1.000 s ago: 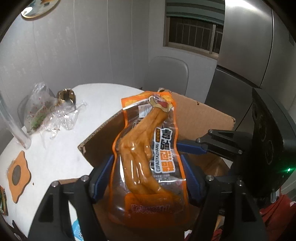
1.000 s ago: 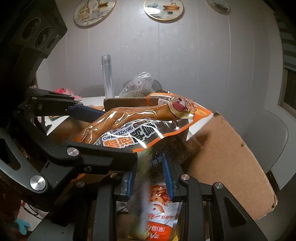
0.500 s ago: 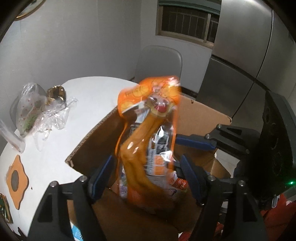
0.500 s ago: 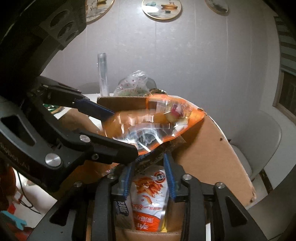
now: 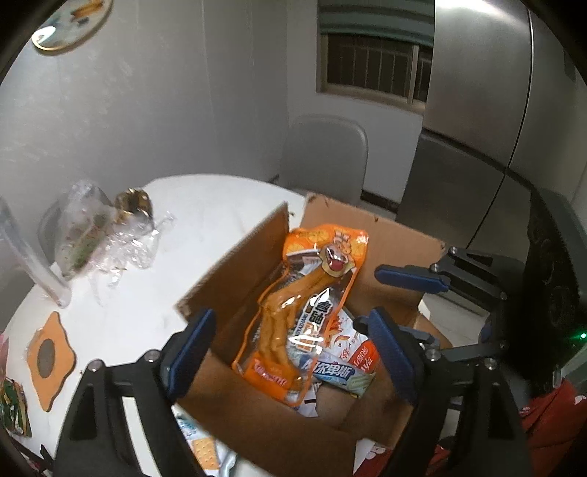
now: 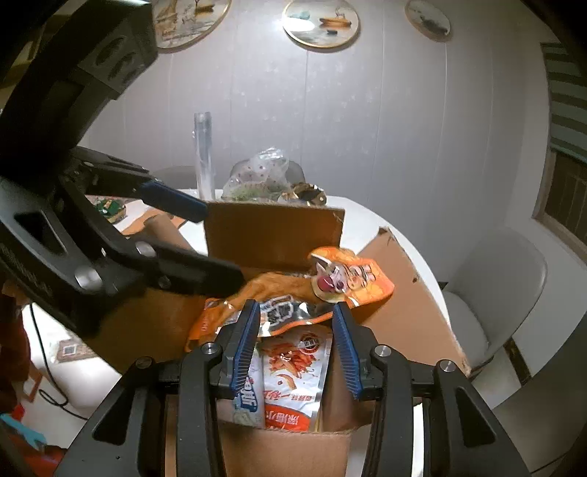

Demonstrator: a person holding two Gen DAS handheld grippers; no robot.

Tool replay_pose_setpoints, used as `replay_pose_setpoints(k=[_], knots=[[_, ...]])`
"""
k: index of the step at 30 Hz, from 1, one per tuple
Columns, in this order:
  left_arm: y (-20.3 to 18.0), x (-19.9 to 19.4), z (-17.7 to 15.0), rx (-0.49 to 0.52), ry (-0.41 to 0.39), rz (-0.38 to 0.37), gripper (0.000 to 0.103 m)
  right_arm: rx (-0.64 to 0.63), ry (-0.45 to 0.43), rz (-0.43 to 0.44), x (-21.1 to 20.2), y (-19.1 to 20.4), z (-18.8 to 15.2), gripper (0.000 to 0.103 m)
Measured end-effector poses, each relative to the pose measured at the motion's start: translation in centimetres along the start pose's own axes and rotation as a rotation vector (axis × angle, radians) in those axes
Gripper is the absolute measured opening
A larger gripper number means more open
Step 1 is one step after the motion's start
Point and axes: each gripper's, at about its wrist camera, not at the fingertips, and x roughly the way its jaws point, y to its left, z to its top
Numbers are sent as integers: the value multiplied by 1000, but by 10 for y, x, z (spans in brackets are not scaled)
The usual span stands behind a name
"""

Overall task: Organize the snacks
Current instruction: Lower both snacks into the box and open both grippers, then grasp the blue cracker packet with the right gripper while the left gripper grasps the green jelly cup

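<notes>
1. Orange duck-foot pouch [image 5: 312, 312] is out of the left gripper [image 5: 293, 348]: a second ago the blue pads were clamped on it, now it lies loose in the cardboard box [image 5: 234, 293], below and between the fingers, leaning up toward the far flap.
2. Left jaws now spread wide, holding nothing. Pads sit clear of the pouch on both sides.
3. Under the pouch: a red-and-white snack pack [image 5: 352, 352] and a blue-lettered pack [image 5: 337, 374], both already in the box.
4. Right gripper [image 6: 299, 352]: half a second ago it was closed on the red-and-white pack [image 6: 293, 374]; now the fingers stand apart with a gap on each side, empty. That pack lies in the box straight ahead between the fingers, orange pouch [image 6: 293, 301] beyond the tips.
5. Read: both drops done, two more snacks boxed. My guess is next is pulling back for more items.
6. Left of the left fingers: white round table [image 5: 183, 227] with an orange coaster [image 5: 47, 356], a green snack packet [image 5: 14, 407] at the edge, crumpled clear plastic bags [image 5: 95, 235] and a tall clear tube [image 5: 29, 257]. More packets lie just under the left finger beside the box.
7. Room: grey panelled wall with decorative plates [image 6: 321, 22], a pale chair [image 5: 326, 154] past the table, barred window, steel fridge [image 5: 513, 110] to the right of the fingers.
</notes>
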Motion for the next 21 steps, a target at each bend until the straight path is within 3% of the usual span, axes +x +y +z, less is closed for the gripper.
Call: replay_pose_setpoints(k=[6, 12, 21], knots=[[20, -60, -29, -38, -109, 88, 89, -36, -66, 39, -28, 31, 12, 37], [49, -109, -76, -95, -159, 196, 89, -106, -133, 137, -53, 87, 25, 42], [101, -141, -166, -180, -146, 289, 90, -199, -76, 311, -27, 184, 31, 44]])
